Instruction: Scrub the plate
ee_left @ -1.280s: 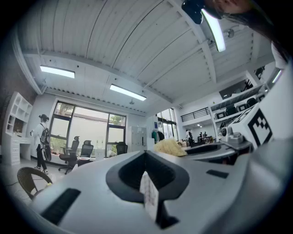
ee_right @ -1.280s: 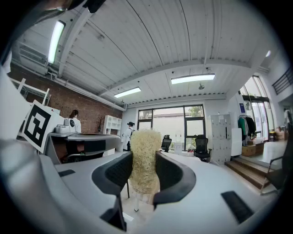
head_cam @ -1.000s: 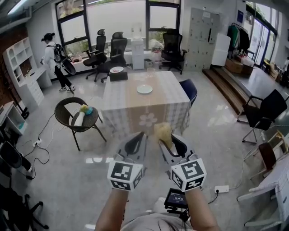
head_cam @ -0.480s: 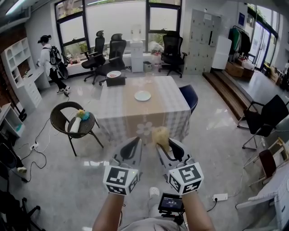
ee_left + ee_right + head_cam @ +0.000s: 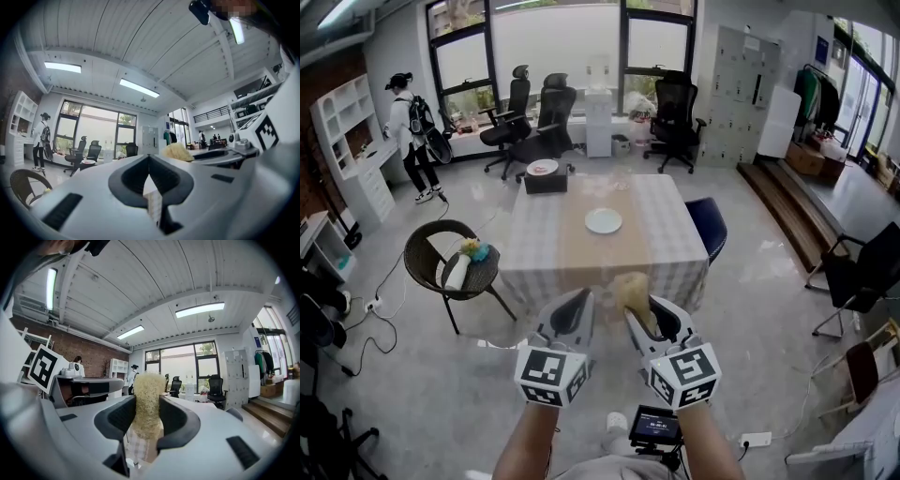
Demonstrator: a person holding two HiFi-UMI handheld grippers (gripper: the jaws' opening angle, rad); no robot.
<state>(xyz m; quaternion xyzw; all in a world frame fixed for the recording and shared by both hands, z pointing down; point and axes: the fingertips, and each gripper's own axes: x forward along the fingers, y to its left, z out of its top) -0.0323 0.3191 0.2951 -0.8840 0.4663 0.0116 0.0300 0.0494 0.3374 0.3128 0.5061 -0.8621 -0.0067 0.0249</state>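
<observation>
Plate, round and white [image 5: 603, 220], lies well ahead of both tools. Nearest me: two bare forearms and a small black screen unit [image 5: 654, 424] at the waist.

Left gripper [image 5: 577, 302]: jaws brought together at the tips, nothing held. In the left gripper view only checked cloth shows through the slit below the tips.

Right gripper [image 5: 643, 302] is just beside it, clamped on a pale yellow fibrous scrub pad [image 5: 634, 285]. In the right gripper view the pad [image 5: 147, 401] stands upright between the jaws and pokes above them.

Beyond, glossy grey floor [image 5: 469, 375], then a square table [image 5: 667, 239] under a checked cloth with a beige runner. Plate sits on the runner near the table's middle.

Round wicker chair [image 5: 441, 267] stands left of the table, dark blue chair [image 5: 709, 223] at its right side. Farthest back, black office chairs [image 5: 546, 117] by the windows and a person with a backpack [image 5: 411, 131] at far left.
</observation>
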